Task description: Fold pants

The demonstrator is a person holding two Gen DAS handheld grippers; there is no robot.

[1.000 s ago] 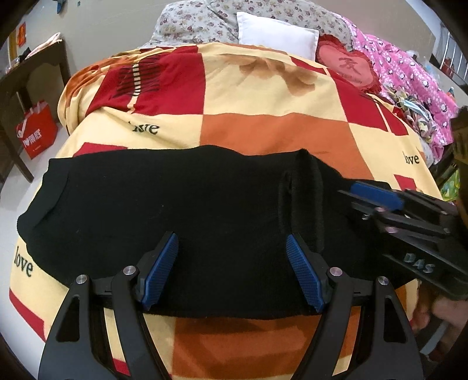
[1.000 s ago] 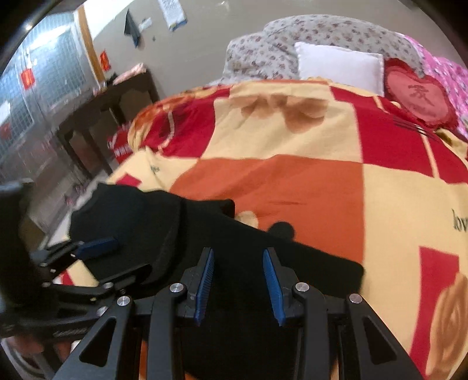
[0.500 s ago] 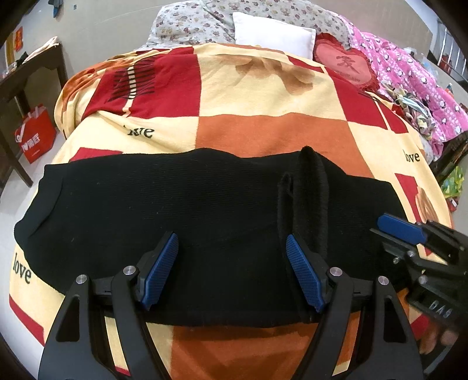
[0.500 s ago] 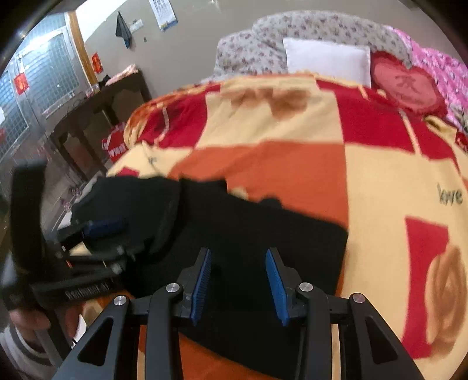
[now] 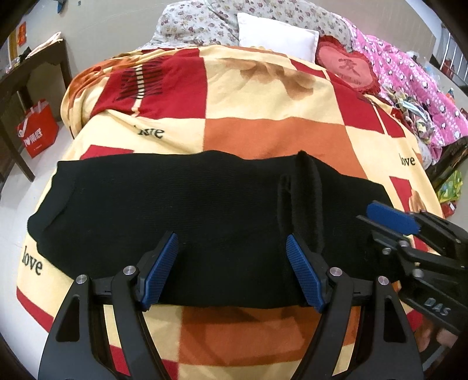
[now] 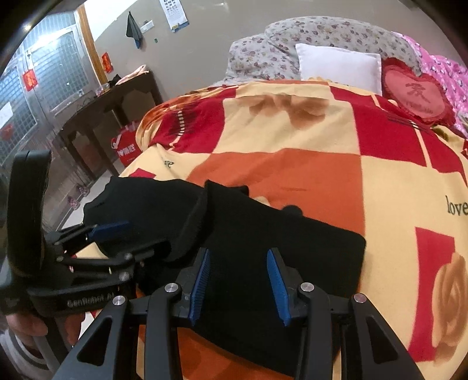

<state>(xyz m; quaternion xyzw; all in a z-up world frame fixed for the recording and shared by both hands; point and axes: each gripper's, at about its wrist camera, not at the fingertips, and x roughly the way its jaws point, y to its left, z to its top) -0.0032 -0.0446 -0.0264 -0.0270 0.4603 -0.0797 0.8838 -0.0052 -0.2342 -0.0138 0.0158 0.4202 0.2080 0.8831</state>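
A: Left wrist view, item one: we list black knit pants [image 5: 204, 210], lying in a long band across the near end of the bed, on a checked blanket [image 5: 263, 140] of red, orange and cream squares printed with the word "love". A raised fold [image 5: 304, 198] runs across the band right of centre.

B: Item two, same view: we record the left hand-held gripper [image 5: 231, 269] poised over the near edge of the pants, blue pads set wide apart, nothing clamped between them. Whether the tips touch the cloth we cannot tell.

A: Item three: the right hand-held gripper [image 5: 389, 219] enters from the right edge, above the right end of the pants.

B: Right wrist view, item four: we see the right hand-held gripper [image 6: 239, 280] with its jaws partly apart, having just been opening a little; only flat black cloth [image 6: 263, 239] lies beneath the gap, none of it pinched.

A: Item five: the left hand-held gripper [image 6: 111, 228] at far left, held in a hand [image 6: 26, 321] with a striped cuff showing.

B: Item six, head of the bed: a white pillow [image 5: 278, 43], a red heart-shaped cushion [image 5: 345, 67], a floral quilt [image 5: 204, 20] and a pink patterned cover [image 5: 409, 79].

A: Item seven, beside the bed: a dark wooden bench [image 6: 96, 111] and a red shopping bag [image 5: 38, 128] on the floor.
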